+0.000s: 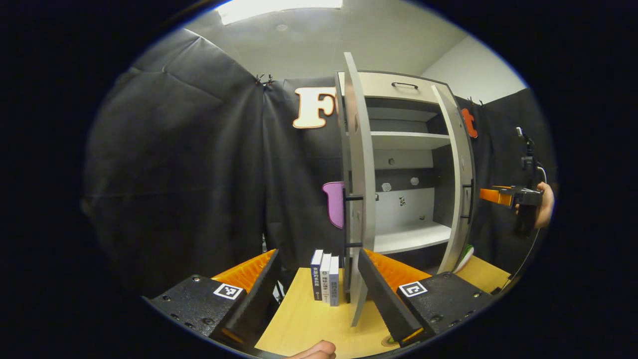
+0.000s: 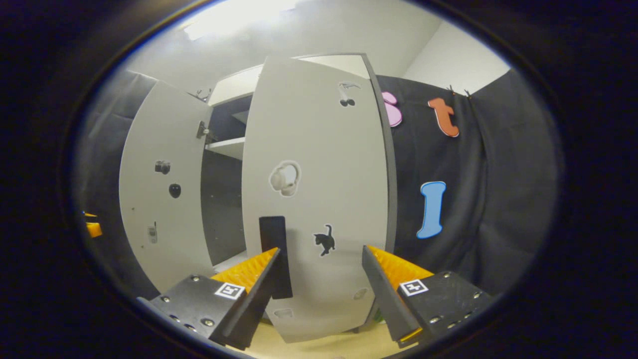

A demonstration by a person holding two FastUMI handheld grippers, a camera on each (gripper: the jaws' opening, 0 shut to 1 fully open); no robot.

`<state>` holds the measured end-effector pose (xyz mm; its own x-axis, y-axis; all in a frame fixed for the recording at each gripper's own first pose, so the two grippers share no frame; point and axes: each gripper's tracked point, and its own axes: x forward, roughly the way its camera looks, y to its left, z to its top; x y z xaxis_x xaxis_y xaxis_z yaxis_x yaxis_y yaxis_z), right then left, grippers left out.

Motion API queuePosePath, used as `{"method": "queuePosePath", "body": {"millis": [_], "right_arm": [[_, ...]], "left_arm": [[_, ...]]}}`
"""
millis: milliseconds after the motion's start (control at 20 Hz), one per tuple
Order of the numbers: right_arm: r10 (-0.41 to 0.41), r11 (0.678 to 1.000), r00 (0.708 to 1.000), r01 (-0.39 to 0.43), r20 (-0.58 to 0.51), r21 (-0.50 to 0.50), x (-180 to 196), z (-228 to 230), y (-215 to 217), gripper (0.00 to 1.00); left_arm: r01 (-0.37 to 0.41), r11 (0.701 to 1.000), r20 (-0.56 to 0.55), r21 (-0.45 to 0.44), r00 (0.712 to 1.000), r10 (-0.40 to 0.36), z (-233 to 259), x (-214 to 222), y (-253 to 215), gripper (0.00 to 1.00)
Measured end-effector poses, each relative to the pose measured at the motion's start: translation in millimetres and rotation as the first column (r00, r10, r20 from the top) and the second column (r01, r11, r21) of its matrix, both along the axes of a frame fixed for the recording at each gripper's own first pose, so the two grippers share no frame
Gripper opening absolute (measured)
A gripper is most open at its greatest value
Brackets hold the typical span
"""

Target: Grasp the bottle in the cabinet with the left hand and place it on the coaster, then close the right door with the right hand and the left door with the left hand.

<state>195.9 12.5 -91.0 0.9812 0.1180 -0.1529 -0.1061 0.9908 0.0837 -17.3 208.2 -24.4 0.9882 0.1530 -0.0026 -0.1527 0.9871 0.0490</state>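
Cabinet (image 1: 398, 164): stands on the table (image 1: 309, 319), far side, both doors swung out. The shelves that can be seen hold nothing; no bottle can be made out on them. A coaster may be the small round thing at the table's near edge, by the left gripper's right finger; too little shows to be sure.

Right door (image 2: 314, 199): in the right gripper view it hangs open directly ahead of the right gripper (image 2: 321, 284), its outer face turned to the camera, long axis upright, stickers on it. The dark handle (image 2: 275, 254) lies just beyond the left finger. Judgement: this door is next, and the right gripper is the nearer one to it.

Left door (image 1: 360, 189): seen edge-on in the left gripper view, straight ahead of the left gripper (image 1: 316, 294) and a little right of centre.

Books (image 1: 325, 276): three, upright, on the table just left of the left door's foot.

Right gripper: jaws spread wide, nothing between them; contact with the door cannot be told. In the left gripper view it hangs at the far right, held by a hand (image 1: 544, 204).

Left gripper: jaws spread wide, empty, over the table.
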Motion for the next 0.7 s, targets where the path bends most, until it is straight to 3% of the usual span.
{"method": "queuePosePath", "body": {"millis": [50, 100, 150, 200, 500, 700], "right_arm": [[-0.003, 1.000, 1.000, 0.003, 0.000, 0.008, -0.1, 1.0, -1.8, 0.93], [-0.008, 1.000, 1.000, 0.008, 0.002, 0.009, -0.7, 2.3, -6.1, 1.00], [-0.012, 1.000, 1.000, 0.012, 0.002, 0.006, -0.9, 4.1, -9.2, 0.93], [-0.013, 1.000, 1.000, 0.013, 0.002, 0.003, -2.1, 3.5, -10.7, 0.97], [0.007, 1.000, 1.000, -0.007, -0.010, -0.026, -9.4, -5.3, -14.4, 1.00], [0.090, 0.996, 0.996, -0.090, 0.009, -0.004, -22.0, -5.2, 0.4, 0.97]], "left_arm": [[-0.010, 1.000, -0.007, 0.001, 1.000, 0.010, -3.3, -1.8, 5.9, 0.98], [-0.018, 1.000, -0.012, 0.000, 1.000, 0.018, -4.8, -1.1, 10.8, 0.98], [-0.029, 1.000, -0.023, 0.002, 0.999, 0.029, -8.8, 0.7, 18.3, 0.98], [-0.037, 0.999, -0.035, 0.004, 0.999, 0.037, -12.7, 1.9, 25.1, 0.98], [-0.104, 0.994, -0.091, -0.013, 0.990, 0.103, -31.8, 13.5, 65.3, 1.00], [-0.135, 0.991, -0.089, -0.006, 0.987, 0.134, -32.2, 31.3, 79.5, 0.98]]}}
